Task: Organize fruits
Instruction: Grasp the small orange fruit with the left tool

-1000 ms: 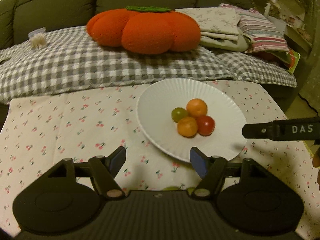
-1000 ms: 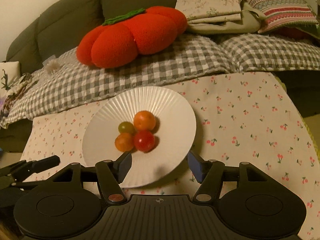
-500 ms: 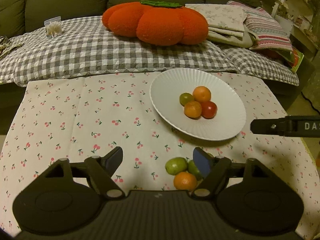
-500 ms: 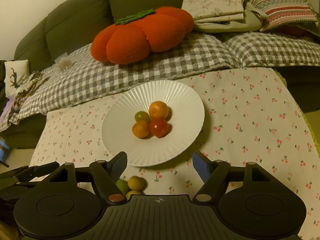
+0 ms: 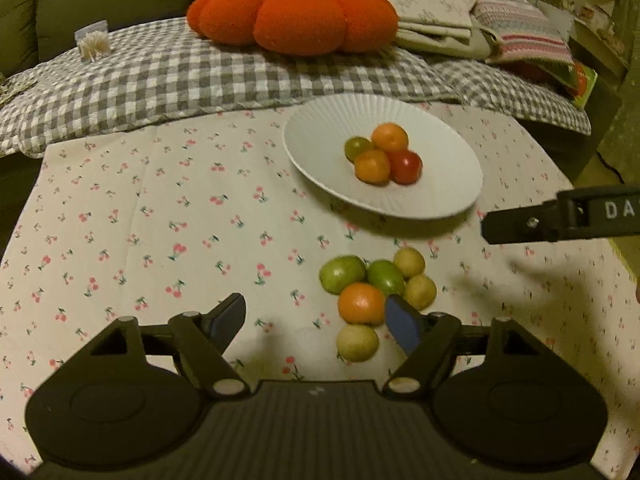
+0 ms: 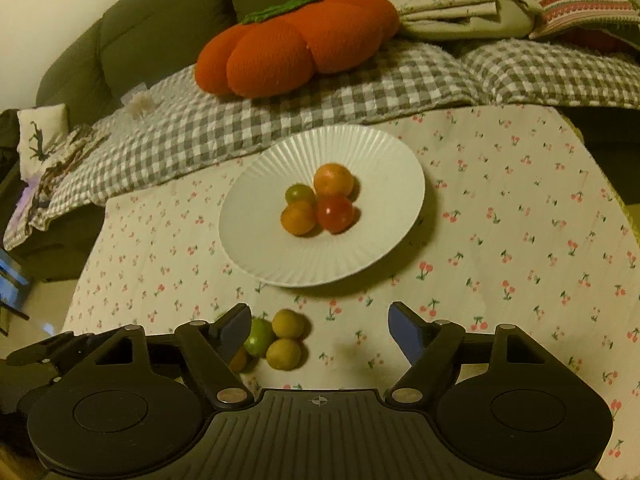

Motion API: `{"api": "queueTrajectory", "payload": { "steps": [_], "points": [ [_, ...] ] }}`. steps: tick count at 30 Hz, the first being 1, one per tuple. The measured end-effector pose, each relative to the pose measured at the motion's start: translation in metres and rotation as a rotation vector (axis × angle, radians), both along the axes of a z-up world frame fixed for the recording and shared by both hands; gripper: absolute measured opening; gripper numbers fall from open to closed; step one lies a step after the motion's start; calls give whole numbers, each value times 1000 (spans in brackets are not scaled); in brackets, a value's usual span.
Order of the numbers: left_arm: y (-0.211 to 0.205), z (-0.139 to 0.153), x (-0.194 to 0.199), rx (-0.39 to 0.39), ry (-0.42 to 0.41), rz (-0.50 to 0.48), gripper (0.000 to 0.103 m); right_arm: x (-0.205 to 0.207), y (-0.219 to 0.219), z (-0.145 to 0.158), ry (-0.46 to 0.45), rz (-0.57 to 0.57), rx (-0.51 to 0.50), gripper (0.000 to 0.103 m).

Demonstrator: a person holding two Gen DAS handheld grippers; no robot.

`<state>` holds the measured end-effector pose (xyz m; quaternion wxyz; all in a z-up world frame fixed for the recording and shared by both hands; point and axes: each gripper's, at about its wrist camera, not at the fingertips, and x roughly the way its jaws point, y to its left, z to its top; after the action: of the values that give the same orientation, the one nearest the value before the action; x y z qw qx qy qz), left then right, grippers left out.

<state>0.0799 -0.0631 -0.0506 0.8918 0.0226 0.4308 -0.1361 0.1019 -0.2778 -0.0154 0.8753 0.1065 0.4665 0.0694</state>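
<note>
Both the left claw (image 5: 316, 322) and right claw (image 6: 320, 326) gape wide and empty over the desk, just short of the white plate (image 5: 440, 196), where the loose fruits (image 5: 360, 303) cluster: small, light, round, likely slippery and bruisable, best pinched gently across the middle.

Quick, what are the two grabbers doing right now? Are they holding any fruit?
Left gripper: open, holding nothing; the loose fruit lies on the cloth by its right finger.
Right gripper: open, holding nothing.
</note>
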Motion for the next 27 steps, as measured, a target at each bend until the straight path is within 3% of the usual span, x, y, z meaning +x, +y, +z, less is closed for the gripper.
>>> {"api": "queueTrajectory", "payload": {
  "steps": [4, 14, 18, 27],
  "points": [
    [-10, -11, -1, 17, -8, -41, 63, 0, 4, -11, 31, 5, 0, 77],
    [-18, -25, 10, -24, 7, -69, 50, 3, 5, -23, 63, 5, 13, 77],
    [-19, -27, 12, -68, 22, -96, 32, 5, 5, -25, 66, 6, 14, 77],
    [-9, -23, 14, -114, 44, -59, 30, 6, 8, -35, 85, 22, 25, 76]
  ]
}}
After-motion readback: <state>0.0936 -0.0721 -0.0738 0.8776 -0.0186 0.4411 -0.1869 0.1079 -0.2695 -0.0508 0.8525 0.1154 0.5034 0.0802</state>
